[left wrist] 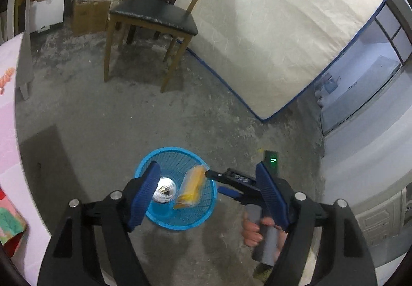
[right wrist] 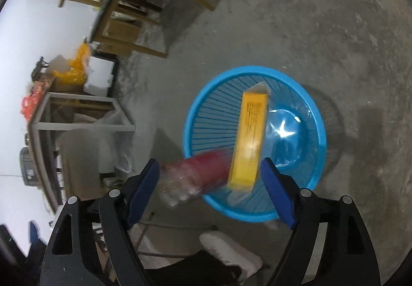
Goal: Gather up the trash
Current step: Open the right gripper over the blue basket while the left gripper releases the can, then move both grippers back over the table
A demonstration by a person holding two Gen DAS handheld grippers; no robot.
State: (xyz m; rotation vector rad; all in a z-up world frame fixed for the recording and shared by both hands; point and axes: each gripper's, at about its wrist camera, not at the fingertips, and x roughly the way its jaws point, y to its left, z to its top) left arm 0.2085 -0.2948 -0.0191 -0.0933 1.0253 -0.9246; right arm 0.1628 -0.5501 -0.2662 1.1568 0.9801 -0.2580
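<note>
Looking down from both wrist views onto the blue basket (left wrist: 177,221) on the concrete floor (left wrist: 128,118). Landmark: the basket.

Left gripper (left wrist: 208,198): jaws spread wide, nothing between them; it hangs above the basket. Right gripper (right wrist: 209,192): jaws likewise spread wide, nothing clamped. In the left view its blue fingertips (left wrist: 212,174) sit over the basket's right rim, one tip touching or just beside the yellow packet (left wrist: 191,187).

Yellow packet: long, in clear wrap, over the basket's mouth, tilted. Whether it rests on the basket wall or is in the air cannot be told; it is motion-blurred in both views.

Left view only: a clear lidded cup (left wrist: 164,189) inside the basket, left of the packet; the person's right hand (left wrist: 253,230) on the grey handle (left wrist: 267,237), right of the basket; a wooden chair (left wrist: 154,16) and a mattress (left wrist: 283,28) well beyond the basket.

Right view only: a blurred red-and-clear wrapper (right wrist: 193,172) at the basket's left rim, between the jaws; whether it is inside cannot be told. Also a clear plastic sheet (right wrist: 285,136) in the basket bottom, and a white shoe (right wrist: 231,252) on the near side of the basket.
</note>
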